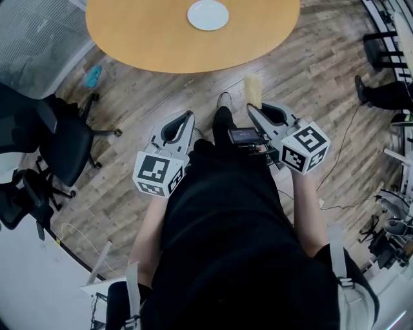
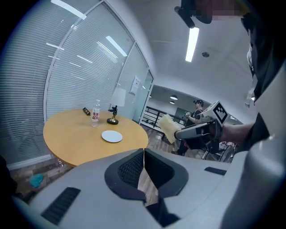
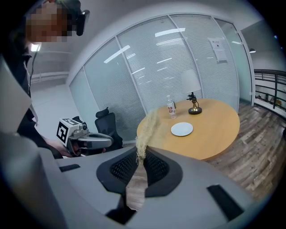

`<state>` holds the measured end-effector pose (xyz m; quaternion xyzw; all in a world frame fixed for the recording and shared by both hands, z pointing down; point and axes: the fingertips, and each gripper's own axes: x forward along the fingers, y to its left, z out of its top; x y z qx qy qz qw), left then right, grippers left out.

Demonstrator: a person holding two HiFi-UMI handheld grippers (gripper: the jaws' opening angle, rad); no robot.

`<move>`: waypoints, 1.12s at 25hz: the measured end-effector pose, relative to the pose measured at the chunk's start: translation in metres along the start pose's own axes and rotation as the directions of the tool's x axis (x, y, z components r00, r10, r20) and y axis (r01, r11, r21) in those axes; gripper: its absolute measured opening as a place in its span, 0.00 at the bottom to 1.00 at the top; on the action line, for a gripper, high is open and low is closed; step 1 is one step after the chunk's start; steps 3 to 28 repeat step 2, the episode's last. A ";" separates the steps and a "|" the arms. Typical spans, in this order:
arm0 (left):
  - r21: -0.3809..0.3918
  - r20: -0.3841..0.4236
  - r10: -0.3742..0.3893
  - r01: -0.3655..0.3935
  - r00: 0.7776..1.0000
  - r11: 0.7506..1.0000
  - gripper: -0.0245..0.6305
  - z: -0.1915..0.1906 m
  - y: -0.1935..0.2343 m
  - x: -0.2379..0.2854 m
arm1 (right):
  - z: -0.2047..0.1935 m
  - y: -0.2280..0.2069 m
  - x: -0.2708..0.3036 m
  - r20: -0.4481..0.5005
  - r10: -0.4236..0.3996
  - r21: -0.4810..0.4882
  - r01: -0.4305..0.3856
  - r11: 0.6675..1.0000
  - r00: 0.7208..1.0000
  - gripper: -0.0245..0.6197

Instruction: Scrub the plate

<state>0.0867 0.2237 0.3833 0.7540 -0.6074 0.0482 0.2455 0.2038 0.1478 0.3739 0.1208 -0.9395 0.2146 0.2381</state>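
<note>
**Scrubbing not begun: pad gripped, plate out of reach**

Nearest me, my left claw is pressed together with nothing in it. My right claw is clamped on a pale yellow fuzzy scrubbing pad, which sticks out past its tips. Both hang over the wooden floor, short of the round tan wooden worktop. The small white round plate lies flat toward the worktop's middle, well in from its near edge and well apart from both claws. I judge the tool ready but no scrubbing done. Approaching, steadying the plate and rubbing it all remain.
</note>
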 end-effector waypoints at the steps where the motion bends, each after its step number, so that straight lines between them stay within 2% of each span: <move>1: 0.004 -0.001 0.000 0.000 1.000 1.000 0.07 0.001 -0.002 0.003 | 0.001 -0.002 -0.001 0.002 0.003 -0.003 -0.003 1.000 1.000 0.11; 28: 0.009 -0.002 -0.001 0.001 1.000 1.000 0.07 0.003 -0.003 0.006 | 0.002 -0.004 -0.002 0.004 0.006 -0.005 -0.006 1.000 1.000 0.11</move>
